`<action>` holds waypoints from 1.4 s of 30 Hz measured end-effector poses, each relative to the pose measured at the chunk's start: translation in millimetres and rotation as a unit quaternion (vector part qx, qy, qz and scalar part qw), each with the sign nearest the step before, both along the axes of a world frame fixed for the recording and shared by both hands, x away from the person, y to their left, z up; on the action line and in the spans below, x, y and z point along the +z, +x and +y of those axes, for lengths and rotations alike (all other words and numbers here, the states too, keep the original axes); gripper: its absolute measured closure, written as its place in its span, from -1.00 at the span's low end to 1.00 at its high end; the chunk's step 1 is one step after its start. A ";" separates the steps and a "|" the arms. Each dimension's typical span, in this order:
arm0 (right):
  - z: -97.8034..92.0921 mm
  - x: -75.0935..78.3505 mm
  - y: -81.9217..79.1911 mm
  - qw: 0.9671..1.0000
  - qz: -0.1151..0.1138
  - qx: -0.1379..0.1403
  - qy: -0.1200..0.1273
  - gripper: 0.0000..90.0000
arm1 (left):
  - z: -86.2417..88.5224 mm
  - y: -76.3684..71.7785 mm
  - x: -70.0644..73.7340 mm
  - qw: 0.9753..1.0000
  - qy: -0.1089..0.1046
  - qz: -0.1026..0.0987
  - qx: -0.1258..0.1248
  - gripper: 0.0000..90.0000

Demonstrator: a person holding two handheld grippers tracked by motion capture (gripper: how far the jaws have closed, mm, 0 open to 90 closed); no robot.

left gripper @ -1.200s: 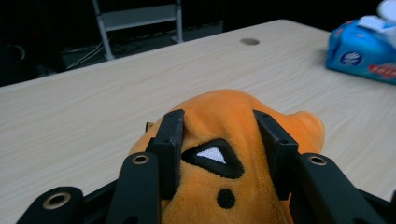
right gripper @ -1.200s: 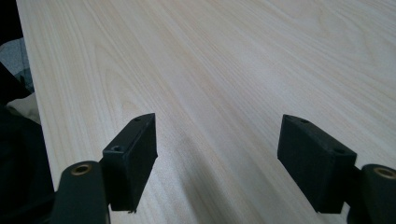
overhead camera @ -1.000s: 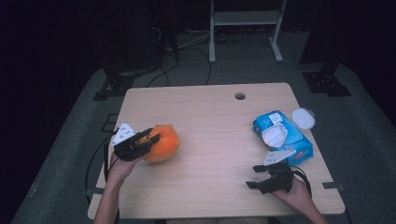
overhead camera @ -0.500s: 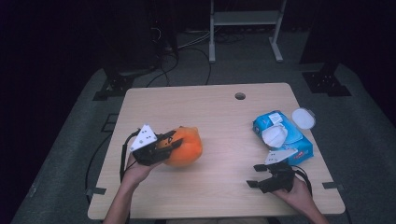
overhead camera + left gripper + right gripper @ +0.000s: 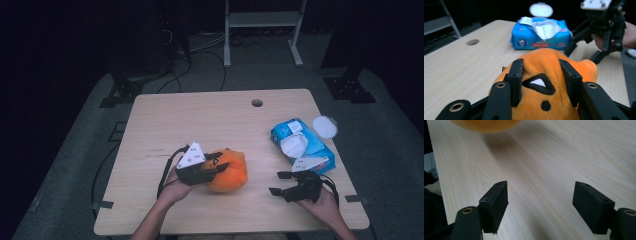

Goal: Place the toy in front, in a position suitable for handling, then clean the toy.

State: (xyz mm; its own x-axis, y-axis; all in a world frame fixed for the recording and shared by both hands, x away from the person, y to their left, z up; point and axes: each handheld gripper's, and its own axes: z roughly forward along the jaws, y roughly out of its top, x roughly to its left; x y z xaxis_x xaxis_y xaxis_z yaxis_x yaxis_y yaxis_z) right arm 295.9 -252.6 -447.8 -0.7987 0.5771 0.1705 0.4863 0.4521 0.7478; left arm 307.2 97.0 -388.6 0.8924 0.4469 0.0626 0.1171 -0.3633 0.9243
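On the pale wooden table (image 5: 165, 120), the left gripper (image 5: 210, 169) is clamped on a round orange plush toy (image 5: 230, 171) with stitched black-and-white markings, lying near the table's front middle. The right gripper (image 5: 284, 183) rests with jaws apart, near a blue wipes pack (image 5: 320, 149).

Parted tongs (image 5: 540, 202) over bare table (image 5: 564, 157)

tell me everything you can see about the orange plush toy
The orange plush toy is a rounded, soft, fuzzy fabric lump with an embroidered black-and-white triangle and a black dot. It sits at the front left-middle of the pale wooden table, clamped between the jaws of the left gripper. The blue wet-wipe pack lies apart to its right.
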 end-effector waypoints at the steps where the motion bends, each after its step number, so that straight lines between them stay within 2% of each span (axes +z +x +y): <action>1: -1.3 0.9 0.1 1.000 0.000 -0.002 0.002 -0.40 | -6.0 0.0 -3.8 1.000 0.006 0.003 -0.006 0.34; 7: -4.8 2.0 0.6 1.000 -0.005 -0.006 0.002 -0.40 | -16.4 2.7 -17.0 1.000 0.011 0.013 -0.011 0.34; 12: -8.6 2.6 1.4 1.000 -0.007 -0.012 0.005 -0.40 | -21.8 4.7 -28.6 1.000 0.007 0.023 -0.013 0.33; 15: -9.0 3.1 1.2 1.000 -0.007 -0.013 0.004 -0.40 | -25.6 5.2 -35.8 1.000 0.013 0.027 -0.010 0.33; 20: -8.4 3.4 1.1 1.000 -0.009 -0.011 0.003 -0.40 | -26.8 4.6 -38.6 1.000 0.009 0.028 -0.010 0.28; 24: -8.4 4.6 1.3 1.000 -0.012 -0.013 0.005 -0.40 | -25.5 3.6 -39.3 0.999 0.014 0.034 -0.021 0.05; 27: -10.1 7.6 -0.5 1.000 -0.020 -0.017 0.009 -0.40 | -24.0 2.3 -36.6 0.999 0.016 0.044 -0.029 -0.27; 28: -10.1 7.6 -0.5 1.000 -0.020 -0.017 0.009 -0.40 | -23.2 1.9 -35.5 0.998 0.016 0.050 -0.035 -0.27; 29: -11.2 9.2 -2.0 0.999 -0.024 -0.019 0.010 -0.39 | -22.6 1.4 -34.7 0.998 0.015 0.053 -0.038 -0.41; 35: -14.2 12.9 -4.0 0.999 -0.037 -0.027 0.013 -0.40 | -19.7 -1.3 -32.9 0.996 0.018 0.062 -0.060 -0.50; 40: -17.5 18.8 -5.3 0.998 -0.055 -0.038 0.019 -0.40 | -18.4 -1.7 -34.6 0.996 0.020 0.064 -0.060 -0.53; 42: -20.1 22.8 -6.8 0.996 -0.063 -0.047 0.029 -0.40 | -18.7 -2.2 -33.8 0.996 0.020 0.064 -0.061 -0.55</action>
